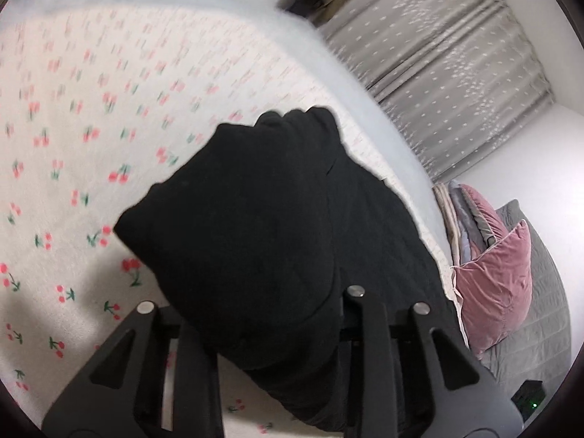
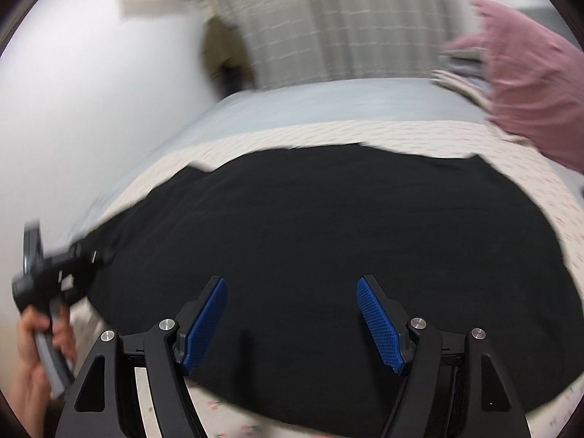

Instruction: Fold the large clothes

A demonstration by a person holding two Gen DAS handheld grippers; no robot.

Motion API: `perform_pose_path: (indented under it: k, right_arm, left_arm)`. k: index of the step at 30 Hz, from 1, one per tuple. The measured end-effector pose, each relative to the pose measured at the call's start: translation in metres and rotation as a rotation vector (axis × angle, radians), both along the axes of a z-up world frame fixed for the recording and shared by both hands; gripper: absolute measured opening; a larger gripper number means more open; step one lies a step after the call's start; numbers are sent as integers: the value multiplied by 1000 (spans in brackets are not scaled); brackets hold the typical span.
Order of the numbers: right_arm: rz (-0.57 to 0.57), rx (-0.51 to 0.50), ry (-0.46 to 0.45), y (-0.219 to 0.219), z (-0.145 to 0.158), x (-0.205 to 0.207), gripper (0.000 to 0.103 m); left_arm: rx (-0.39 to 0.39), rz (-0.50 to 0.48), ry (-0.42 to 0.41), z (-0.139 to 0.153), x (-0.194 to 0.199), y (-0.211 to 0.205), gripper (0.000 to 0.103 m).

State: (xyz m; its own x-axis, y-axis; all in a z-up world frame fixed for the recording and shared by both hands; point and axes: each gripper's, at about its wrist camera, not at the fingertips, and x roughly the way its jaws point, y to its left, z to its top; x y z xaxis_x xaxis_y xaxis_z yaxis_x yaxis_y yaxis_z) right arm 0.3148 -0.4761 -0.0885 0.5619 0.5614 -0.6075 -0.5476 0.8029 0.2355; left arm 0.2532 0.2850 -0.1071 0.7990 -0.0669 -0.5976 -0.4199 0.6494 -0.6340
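1. The left gripper [image 1: 255, 328] is clamped on a bunched fold of the black garment [image 1: 277, 226], lifting it.
2. The right gripper [image 2: 292, 325] hovers with jaws apart, empty, over the garment's near edge.
3. The garment lies across the bed [image 2: 365, 135], near its pillow-end corner.
4. It looks soft, limp and fairly heavy; edges or corners seem the best places to hold.

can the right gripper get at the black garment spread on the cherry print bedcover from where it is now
Probably yes. The right gripper is open, its blue pads apart and empty, hovering over the large black fabric garment. Nothing lies between them; the left gripper is off at the garment's left edge.
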Motion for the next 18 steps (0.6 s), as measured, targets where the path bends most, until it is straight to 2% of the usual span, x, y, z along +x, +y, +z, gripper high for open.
perform_pose_path:
  k: [2,5,8,10,13,15,18]
  right_arm:
    - [56,-37,3,18,-7,-3,72]
    - [116,-92,50,42,-28,3,67]
    - [115,-112,76,53,-43,10,67]
    - [123,-65,118,48,-44,20,67]
    - [149,90,235,24,-40,37,69]
    - [145,217,363,-2,-40,54,69]
    - [54,307,431,-45,-35,66,71]
  left_arm:
    - [29,-11,-54,13,-3,-6,29]
    - [121,-66,-162,42,-6,-29,29]
    - [157,-141,-265,65,-6,-54,28]
    - [168,-198,-334,79,-2,-76,28]
    - [203,-285,-387,91,7,-111,28]
    - [228,-339,-396,95,17,-133,28]
    - [263,-432,-386,92,30,-169,28]
